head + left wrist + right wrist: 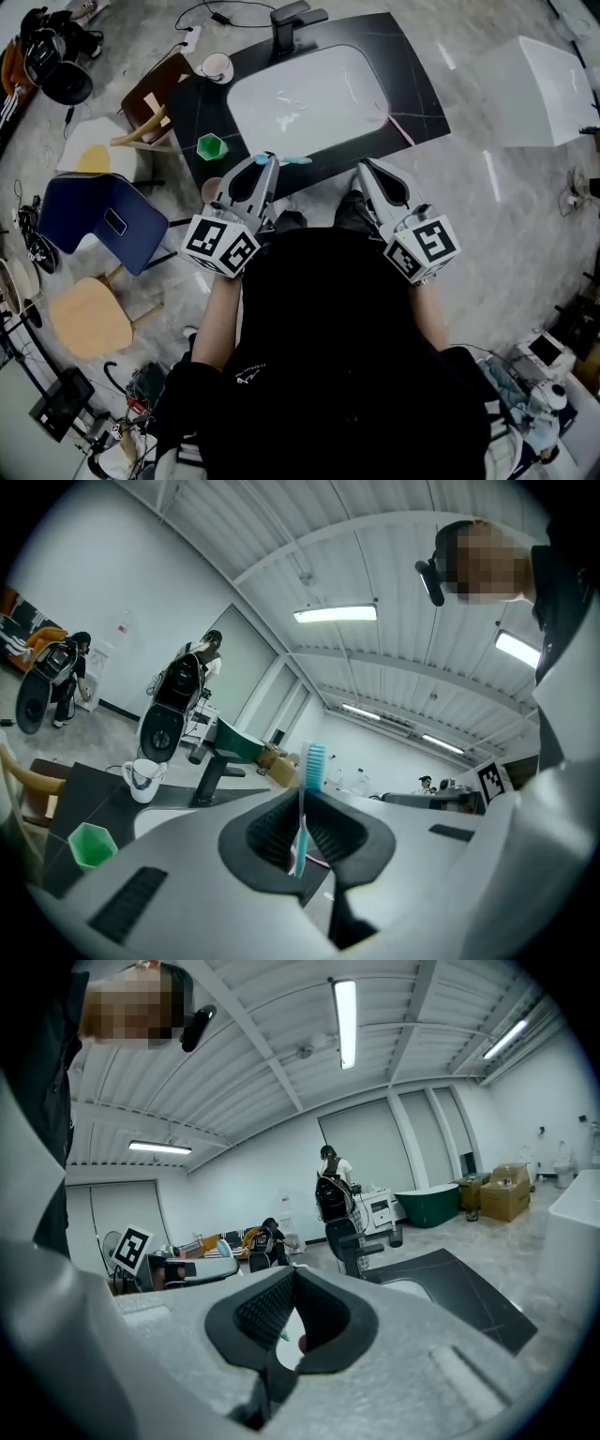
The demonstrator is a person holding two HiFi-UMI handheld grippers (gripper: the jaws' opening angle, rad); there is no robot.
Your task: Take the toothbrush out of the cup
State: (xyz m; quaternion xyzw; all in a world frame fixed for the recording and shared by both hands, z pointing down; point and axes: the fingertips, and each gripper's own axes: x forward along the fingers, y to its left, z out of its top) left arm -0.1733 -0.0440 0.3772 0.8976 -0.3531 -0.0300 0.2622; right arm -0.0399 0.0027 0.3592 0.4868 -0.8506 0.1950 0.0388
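A teal toothbrush stands clamped between the jaws of my left gripper, with its blue bristle head sticking up above the tips. In the head view the left gripper is at the near edge of the black counter, and the toothbrush pokes out to the right. The green cup stands apart on the counter, to the left of this gripper; it also shows as the green cup low at the left. My right gripper is shut with nothing in it, its tips touching.
A white sink basin fills the middle of the counter, with a dark faucet behind it. A white mug stands at the back left. A pink stick lies right of the basin. Chairs stand on the floor at the left.
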